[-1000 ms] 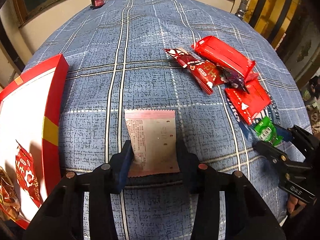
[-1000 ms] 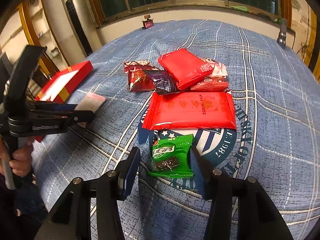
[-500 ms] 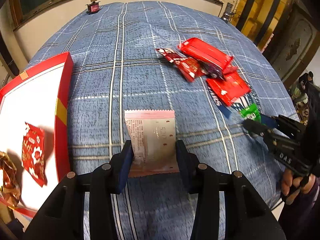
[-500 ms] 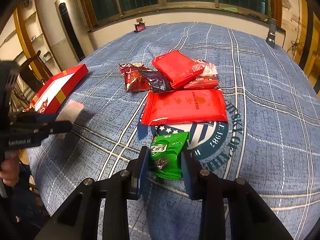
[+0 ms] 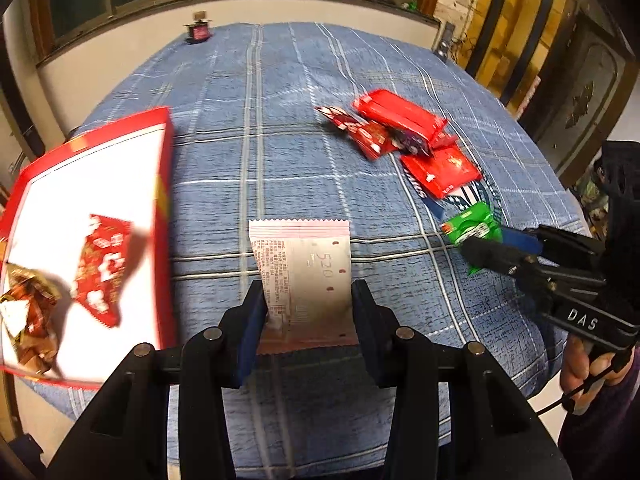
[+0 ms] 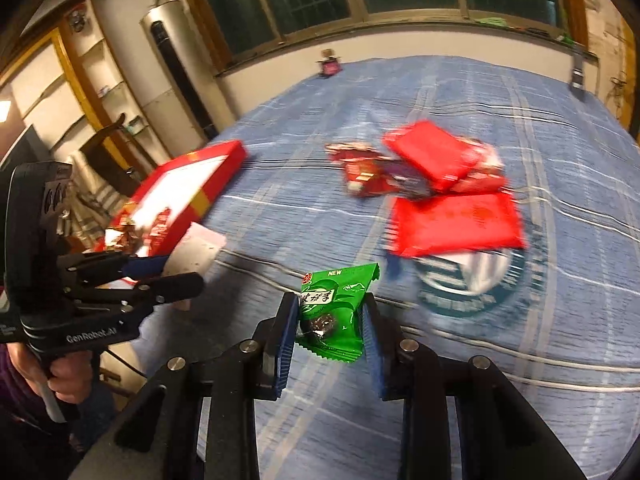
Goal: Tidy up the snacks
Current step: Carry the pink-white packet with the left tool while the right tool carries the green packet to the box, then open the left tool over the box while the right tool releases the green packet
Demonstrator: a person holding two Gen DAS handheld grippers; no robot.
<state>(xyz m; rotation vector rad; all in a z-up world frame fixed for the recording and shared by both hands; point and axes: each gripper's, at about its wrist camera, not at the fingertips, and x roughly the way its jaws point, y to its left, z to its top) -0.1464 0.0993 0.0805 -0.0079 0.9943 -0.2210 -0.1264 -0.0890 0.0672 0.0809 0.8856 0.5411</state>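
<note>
My left gripper [image 5: 307, 300] is shut on a pink-white snack packet [image 5: 304, 276], held above the blue checked cloth just right of the red box [image 5: 162, 184]. The box's white inside holds a red packet [image 5: 102, 264] and a gold-red one [image 5: 28, 312]. My right gripper [image 6: 330, 320] is shut on a green snack packet [image 6: 332, 312], lifted off the cloth; it also shows in the left wrist view [image 5: 472, 228]. A pile of red packets [image 5: 404, 136] lies on the cloth further back; it shows in the right wrist view [image 6: 440, 192] too.
The table [image 5: 280, 92] wears a blue checked cloth with a round blue-white logo [image 6: 472, 284]. A small red object [image 5: 199, 32] stands at the far edge by the window sill. A tall grey appliance [image 6: 176, 64] and shelves stand at the left wall.
Both grippers have lifted and drawn back toward me with their packets. The right one closed on the green packet and raised it off the cloth; the box has come nearer on the left.
</note>
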